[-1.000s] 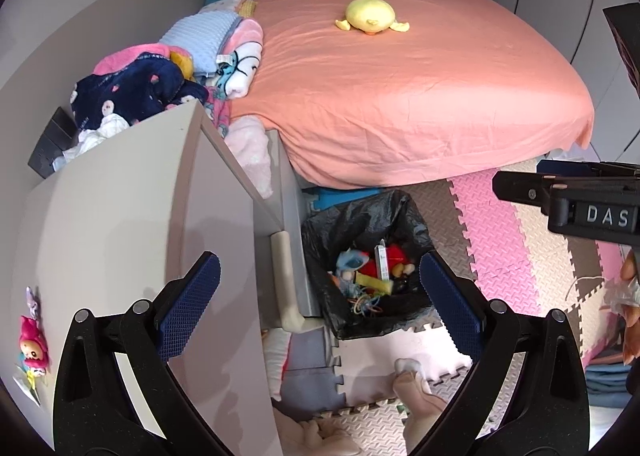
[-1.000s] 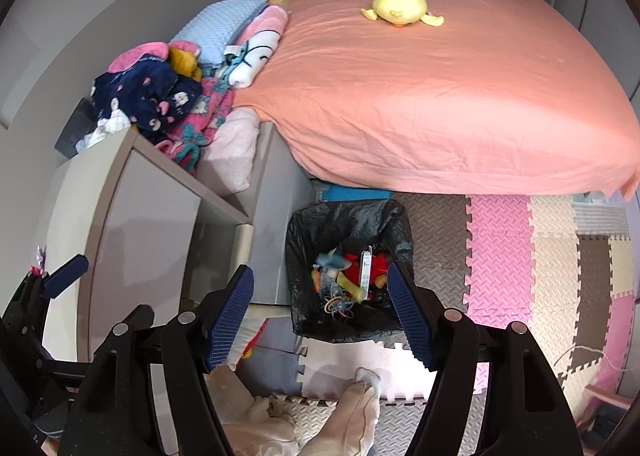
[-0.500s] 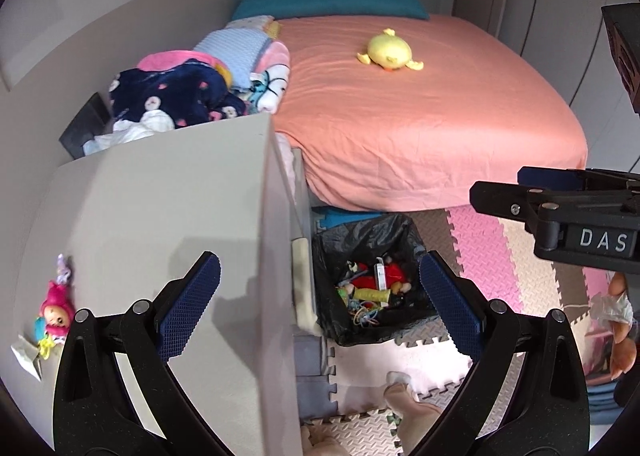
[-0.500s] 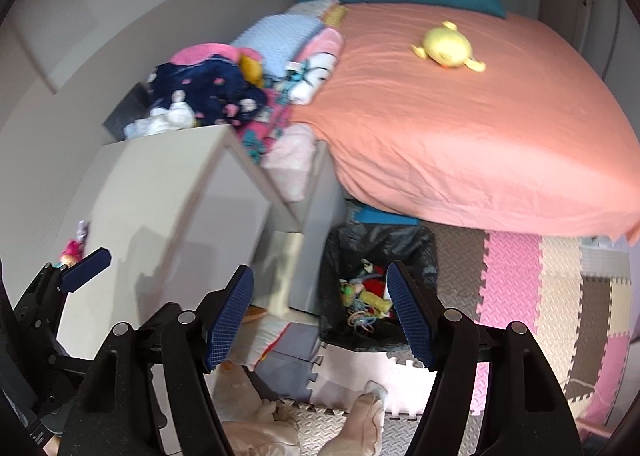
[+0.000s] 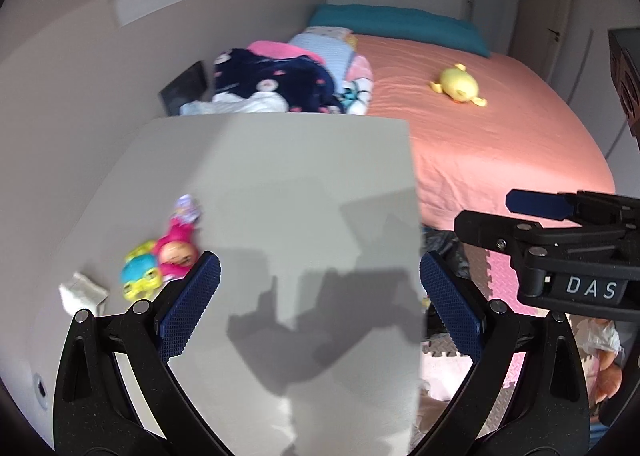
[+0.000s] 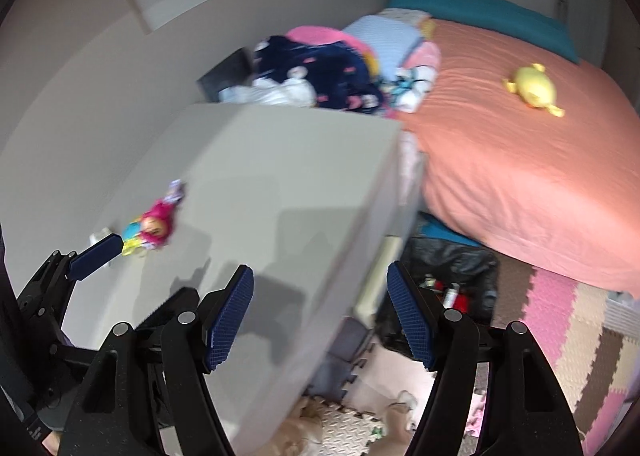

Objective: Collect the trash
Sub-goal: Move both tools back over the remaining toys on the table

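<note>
My left gripper (image 5: 320, 308) and right gripper (image 6: 320, 312) both hang with fingers spread and nothing between them above the grey cabinet top (image 5: 288, 184). A crumpled white scrap (image 5: 82, 290) lies near that top's left edge, just beside two small dolls (image 5: 160, 264). The black-lined trash bin (image 6: 452, 276) sits on the floor, right of the cabinet.

Both grippers, left gripper (image 5: 320, 304) and right gripper (image 6: 320, 314), are black with blue textured jaws, silver screws and white "DAS" lettering.

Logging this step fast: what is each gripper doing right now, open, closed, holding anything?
Left gripper: open, jaws empty.
Right gripper: open, jaws empty.
</note>
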Available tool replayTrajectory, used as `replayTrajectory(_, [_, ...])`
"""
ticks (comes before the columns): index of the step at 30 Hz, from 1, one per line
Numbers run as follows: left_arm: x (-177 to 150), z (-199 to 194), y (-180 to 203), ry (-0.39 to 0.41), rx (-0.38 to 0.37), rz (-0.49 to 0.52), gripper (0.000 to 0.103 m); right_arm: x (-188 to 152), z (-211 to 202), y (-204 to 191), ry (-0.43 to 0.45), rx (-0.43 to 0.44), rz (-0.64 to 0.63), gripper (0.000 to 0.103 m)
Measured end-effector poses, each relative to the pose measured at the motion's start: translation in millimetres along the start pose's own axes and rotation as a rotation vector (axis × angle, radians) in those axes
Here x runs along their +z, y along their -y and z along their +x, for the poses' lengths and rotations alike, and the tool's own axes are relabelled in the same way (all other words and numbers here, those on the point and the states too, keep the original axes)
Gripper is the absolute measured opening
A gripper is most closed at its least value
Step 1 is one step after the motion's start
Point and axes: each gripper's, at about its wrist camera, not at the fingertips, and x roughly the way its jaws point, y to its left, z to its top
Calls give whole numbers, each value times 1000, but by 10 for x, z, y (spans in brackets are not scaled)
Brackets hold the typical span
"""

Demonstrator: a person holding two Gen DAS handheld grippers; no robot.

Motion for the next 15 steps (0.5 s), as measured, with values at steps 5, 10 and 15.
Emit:
replayTrajectory(5, [-152,-63,-549,-12,65,-81,97,6,195,-493,-27,42,-54,70])
replayTrajectory(10, [-310,-95,-1085,-25,124,-171,97,11,373,-875,-56,83,-87,70])
replayTrajectory(15, [-438,-89,-1573,-41,152,-297,97,28,549,-1202,-74,106,-110,70])
